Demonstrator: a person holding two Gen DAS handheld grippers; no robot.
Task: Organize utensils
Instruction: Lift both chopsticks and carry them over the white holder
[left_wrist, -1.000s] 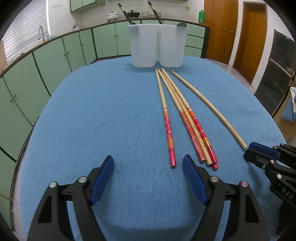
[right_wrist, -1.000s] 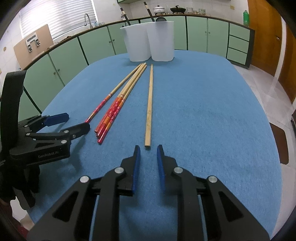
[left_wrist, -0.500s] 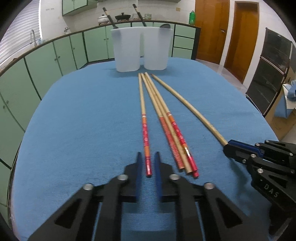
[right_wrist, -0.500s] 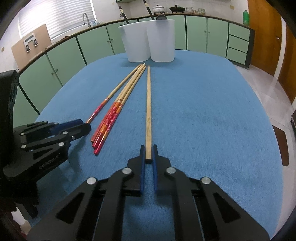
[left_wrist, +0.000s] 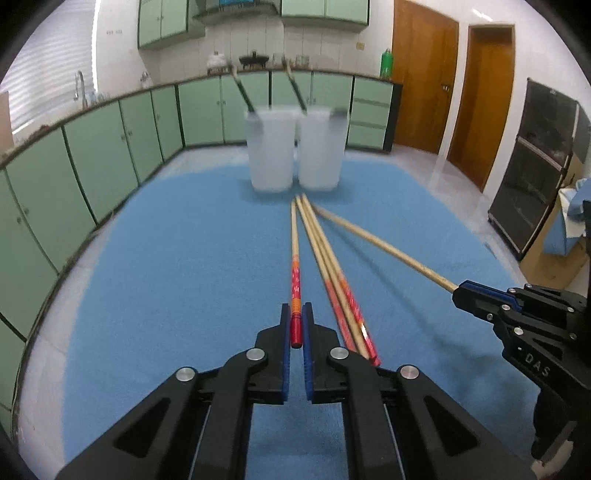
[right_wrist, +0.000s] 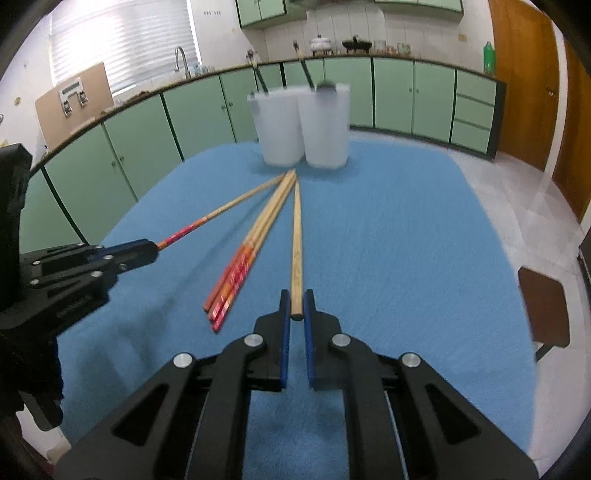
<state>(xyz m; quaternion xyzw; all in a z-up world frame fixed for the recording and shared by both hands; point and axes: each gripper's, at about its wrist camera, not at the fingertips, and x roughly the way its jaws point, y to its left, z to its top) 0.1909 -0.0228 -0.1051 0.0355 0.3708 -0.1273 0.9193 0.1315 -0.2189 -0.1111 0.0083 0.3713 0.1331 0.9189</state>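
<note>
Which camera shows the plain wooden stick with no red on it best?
The right wrist view: the plain wooden chopstick runs straight up the middle, clamped in the right gripper. The left wrist view shows it slanting off to the side.

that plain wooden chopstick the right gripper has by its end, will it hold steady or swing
Likely stiff: the plain chopstick looks straight and wooden. The right gripper pinches only its near end, so the far tip may sag or pivot. Round and smooth, it might slip or roll.
</note>
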